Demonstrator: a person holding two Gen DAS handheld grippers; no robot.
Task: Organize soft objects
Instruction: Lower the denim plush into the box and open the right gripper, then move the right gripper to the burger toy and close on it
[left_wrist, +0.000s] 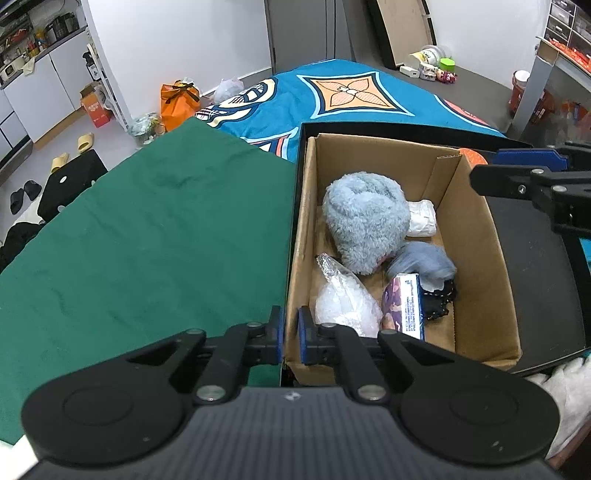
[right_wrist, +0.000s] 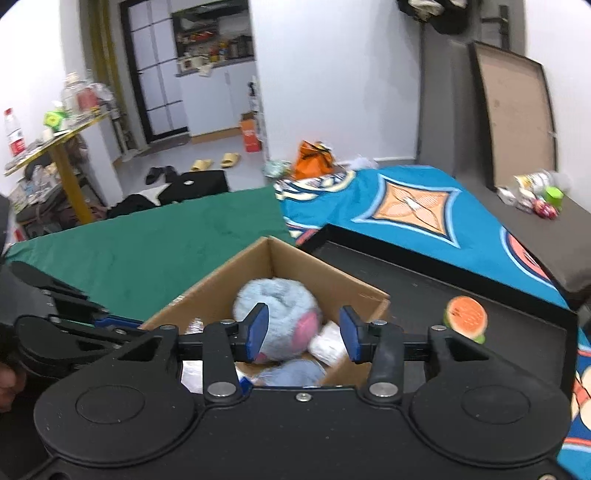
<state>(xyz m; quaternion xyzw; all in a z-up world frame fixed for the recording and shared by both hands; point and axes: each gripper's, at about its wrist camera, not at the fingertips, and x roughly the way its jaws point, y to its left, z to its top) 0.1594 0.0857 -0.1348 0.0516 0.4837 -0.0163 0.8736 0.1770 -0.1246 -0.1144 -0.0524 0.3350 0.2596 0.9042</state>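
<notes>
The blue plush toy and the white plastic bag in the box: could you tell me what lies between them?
Nothing: left wrist view shows the blue plush toy resting against the white plastic bag.

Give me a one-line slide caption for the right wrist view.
Open right gripper poised above a cardboard box holding a fluffy blue plush, watermelon slice toy alongside.

fluffy blue plush (left_wrist: 364, 223) in cardboard box (left_wrist: 476, 236)
</notes>
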